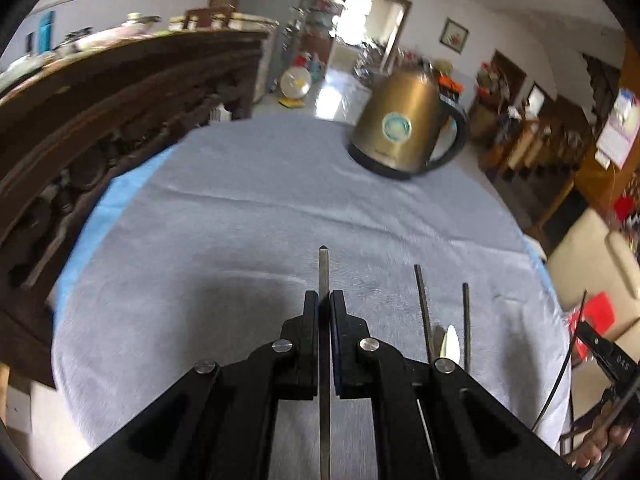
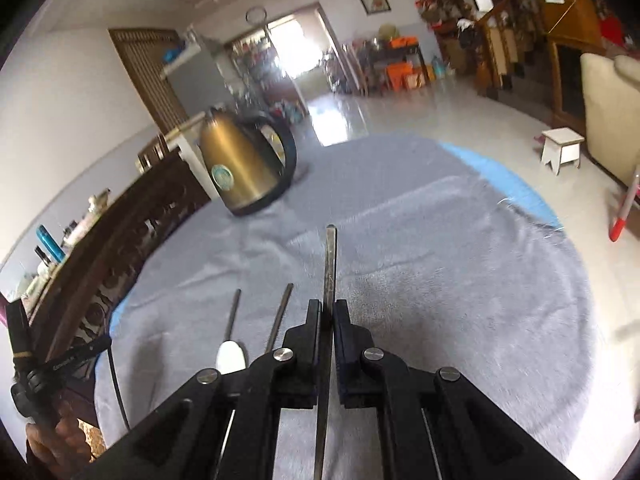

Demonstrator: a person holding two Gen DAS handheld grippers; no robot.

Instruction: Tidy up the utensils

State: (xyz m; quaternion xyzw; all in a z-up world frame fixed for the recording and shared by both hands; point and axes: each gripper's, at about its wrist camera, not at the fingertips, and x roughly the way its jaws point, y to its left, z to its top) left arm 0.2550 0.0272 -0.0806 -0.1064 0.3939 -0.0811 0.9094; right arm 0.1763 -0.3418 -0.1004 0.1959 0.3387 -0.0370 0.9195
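Grey cloth [image 1: 248, 216] is spread over the round table, and over it two thin metal utensils are carried, one in each pair of tongs. The left gripper [image 1: 324, 300] is clamped narrow on a flat metal strip [image 1: 323, 268], whose tip juts out ahead of the pads while its length runs back under the linkage; the right gripper [image 2: 327, 308] is pinched in the same way on a second metal strip [image 2: 330, 256]. Two dark sticks [image 1: 422, 300] and a white spoon-like piece [image 1: 451, 342] are seen lying on the cloth between the two tools. Slippage is judged the main risk: each strip is held at a single narrow point, so it could pivot or slide out if swung quickly. A held tip could also be dragged into the cloth and snag it, scattering the pieces already laid down. The gold kettle [image 1: 404, 120] at the far edge is well apart and is judged to be in little danger.
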